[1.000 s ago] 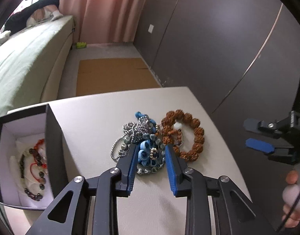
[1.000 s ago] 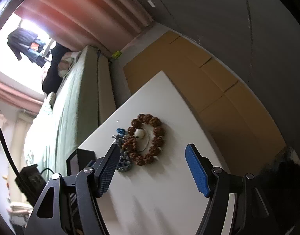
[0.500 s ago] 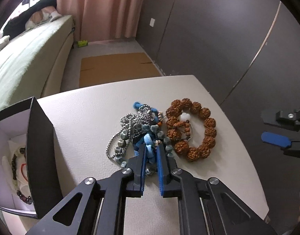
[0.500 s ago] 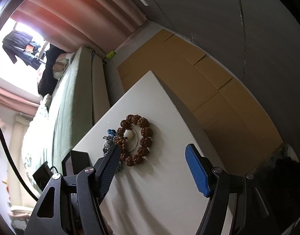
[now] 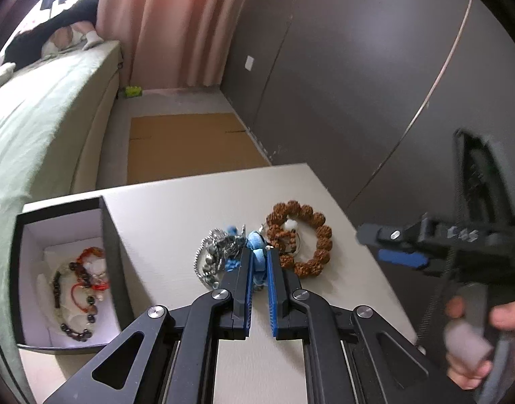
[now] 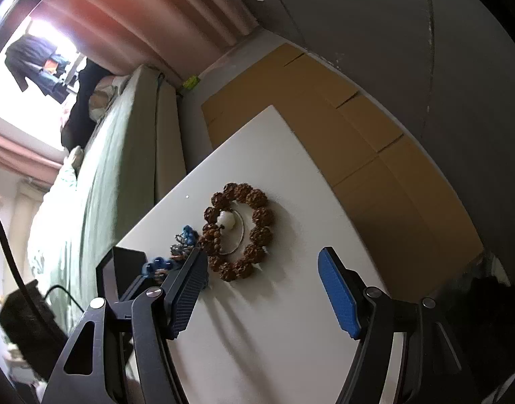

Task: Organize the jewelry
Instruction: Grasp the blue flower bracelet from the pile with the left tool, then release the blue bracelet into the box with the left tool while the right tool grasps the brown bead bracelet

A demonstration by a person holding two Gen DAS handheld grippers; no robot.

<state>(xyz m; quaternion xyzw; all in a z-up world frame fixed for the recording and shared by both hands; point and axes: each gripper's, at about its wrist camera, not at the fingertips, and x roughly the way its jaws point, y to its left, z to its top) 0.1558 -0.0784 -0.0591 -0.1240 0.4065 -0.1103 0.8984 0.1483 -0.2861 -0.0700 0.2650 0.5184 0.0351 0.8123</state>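
Observation:
My left gripper is shut on a blue bead bracelet that lies in a tangle with a silver chain on the white table. A brown knobbly bead bracelet with a white bead lies just right of the pile; it also shows in the right wrist view. A black box with white lining at the left holds several bracelets. My right gripper is open and empty, hovering near the brown bracelet, and is seen at the right of the left wrist view.
A bed with a green cover runs along the left. Flat cardboard lies on the floor beyond the table. Dark wall panels stand at the right. The table's right edge is close to the brown bracelet.
My left gripper closed from open onto the blue bracelet and has drawn back a little with it. My right gripper moved closer to the pile and stays open.

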